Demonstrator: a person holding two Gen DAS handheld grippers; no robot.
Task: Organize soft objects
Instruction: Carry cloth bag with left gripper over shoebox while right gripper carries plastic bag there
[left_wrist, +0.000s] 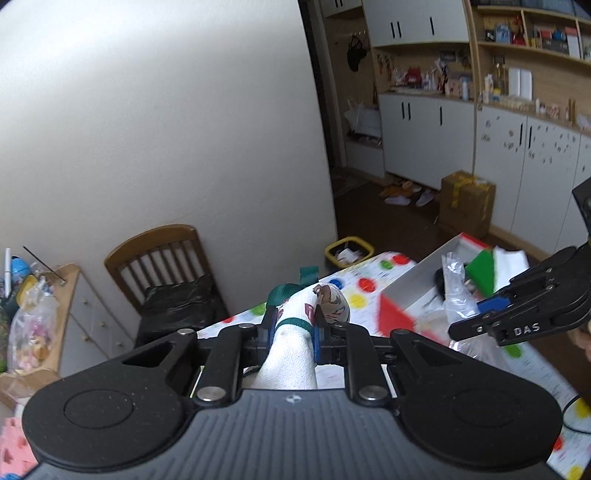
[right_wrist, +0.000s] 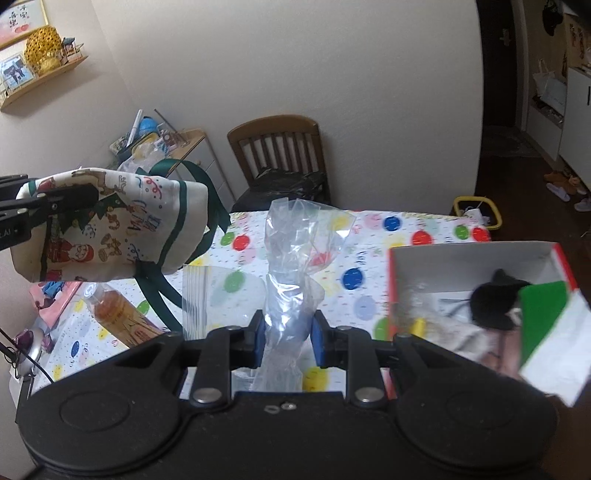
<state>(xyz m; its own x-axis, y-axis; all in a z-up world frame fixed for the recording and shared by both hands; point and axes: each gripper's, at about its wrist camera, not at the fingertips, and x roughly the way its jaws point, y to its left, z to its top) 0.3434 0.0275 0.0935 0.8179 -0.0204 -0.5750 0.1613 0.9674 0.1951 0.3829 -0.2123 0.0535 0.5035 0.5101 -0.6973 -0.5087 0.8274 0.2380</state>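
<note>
My left claw is clamped on a printed cloth pouch with green ribbon trim, held up above the polka-dot surface. My right claw pinches a crumpled clear plastic bag, also lifted. An open red-and-white box with a black item inside sits on the surface to the right.
</note>
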